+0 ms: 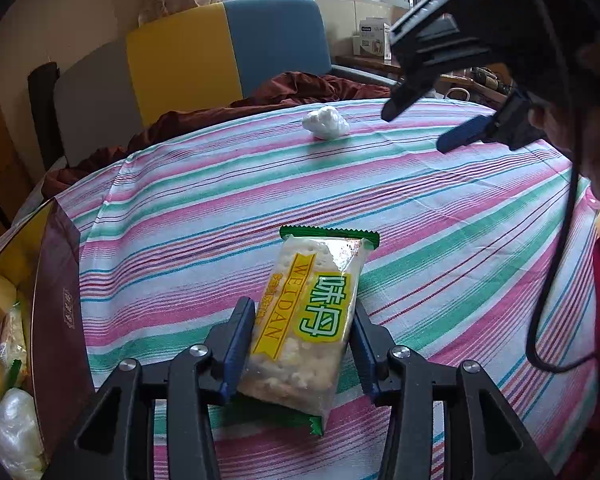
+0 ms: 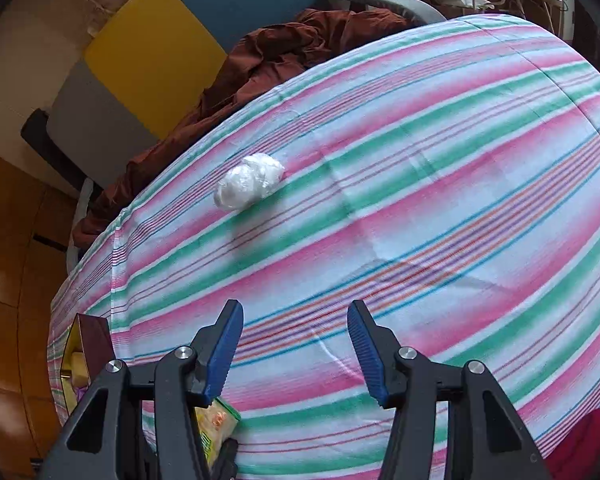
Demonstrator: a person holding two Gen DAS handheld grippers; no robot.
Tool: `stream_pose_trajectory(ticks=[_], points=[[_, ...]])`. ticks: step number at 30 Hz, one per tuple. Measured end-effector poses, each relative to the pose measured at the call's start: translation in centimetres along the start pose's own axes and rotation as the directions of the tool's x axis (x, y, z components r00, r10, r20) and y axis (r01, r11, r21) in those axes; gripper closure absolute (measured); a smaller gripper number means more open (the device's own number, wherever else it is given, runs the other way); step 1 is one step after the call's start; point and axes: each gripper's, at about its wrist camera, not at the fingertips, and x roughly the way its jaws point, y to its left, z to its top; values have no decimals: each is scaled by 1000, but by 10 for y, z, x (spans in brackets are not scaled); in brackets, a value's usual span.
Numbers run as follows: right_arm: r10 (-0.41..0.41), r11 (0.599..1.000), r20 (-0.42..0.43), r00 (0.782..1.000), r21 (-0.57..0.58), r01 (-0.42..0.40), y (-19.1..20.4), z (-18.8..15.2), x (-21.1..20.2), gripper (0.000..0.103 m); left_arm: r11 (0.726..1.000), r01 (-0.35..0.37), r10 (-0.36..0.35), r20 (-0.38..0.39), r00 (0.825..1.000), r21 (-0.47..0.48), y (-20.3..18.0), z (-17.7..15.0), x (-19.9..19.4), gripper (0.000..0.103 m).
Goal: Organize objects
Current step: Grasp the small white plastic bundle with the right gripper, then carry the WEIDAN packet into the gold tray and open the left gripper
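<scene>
A cracker packet point(image 1: 308, 316) with green ends and a yellow label lies between my left gripper's point(image 1: 302, 320) fingers, which are closed against its sides on the striped cloth point(image 1: 420, 208). A white crumpled plastic ball point(image 1: 326, 122) lies far back on the cloth; it also shows in the right wrist view point(image 2: 249, 186). My right gripper point(image 2: 296, 320) is open and empty, held above the cloth; it shows at the upper right of the left wrist view point(image 1: 416, 128). A corner of the cracker packet point(image 2: 216, 424) shows below the right gripper's left finger.
A dark red box point(image 1: 56, 312) holding several wrapped snacks stands at the left edge of the cloth; its corner shows in the right wrist view point(image 2: 94, 340). A brown blanket point(image 1: 260, 100) and a yellow, blue and grey chair point(image 1: 204, 60) lie behind. A cable point(image 1: 556, 264) hangs at right.
</scene>
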Motion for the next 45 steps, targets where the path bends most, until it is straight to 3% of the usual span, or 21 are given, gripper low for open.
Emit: stream_pose_trajectory(ticks=[6,8,12,16,18,20,27,31,35,39,42,45], points=[[-31,999,-16,999,-22,30,29,55,41,48,999,28,-28,8,1000,-25,5,-1,2,55],[-62,998,-24,998,-17,61,35,70,55,44,999,38,-38,8,999,-33,6,-2,3,54],[-91,996,-39,995,14,91,35,84,77,43,998,49,-48,9,999,-43,7,-3,3,54],[-47,998,-87,995,48,51,32,90,97,44,998,50,-50,13,999,-44,8,-3,4,54],[-59,998,-83,995,-10,59,37,86,99,62,998,52,-51,14,999,-46,8,-3,5,53],[-72,996,-76,995,-58,68,41,78,94,65,998,51,-50,15,999,-45,8,-3,5,53],[-162,961,-128,978,-245,127,35,19,60,66,998,51,-50,17,999,-47,7,-4,4,53],[-192,947,-180,965,-291,135,19,-28,38,66,997,54,-54,14,998,-52,7,-3,4,53],[-199,941,-174,964,-310,138,7,-64,19,67,998,50,-49,12,999,-50,6,-3,4,53],[-171,951,-146,974,-284,125,-4,-76,13,69,998,48,-48,8,999,-51,7,-3,3,53],[-229,929,-66,971,-312,198,-3,-72,7,70,998,39,-39,4,999,-49,6,-2,3,55],[-224,928,-59,973,-317,195,-1,-69,6,70,999,23,-23,-1,1000,-48,6,-1,2,56]])
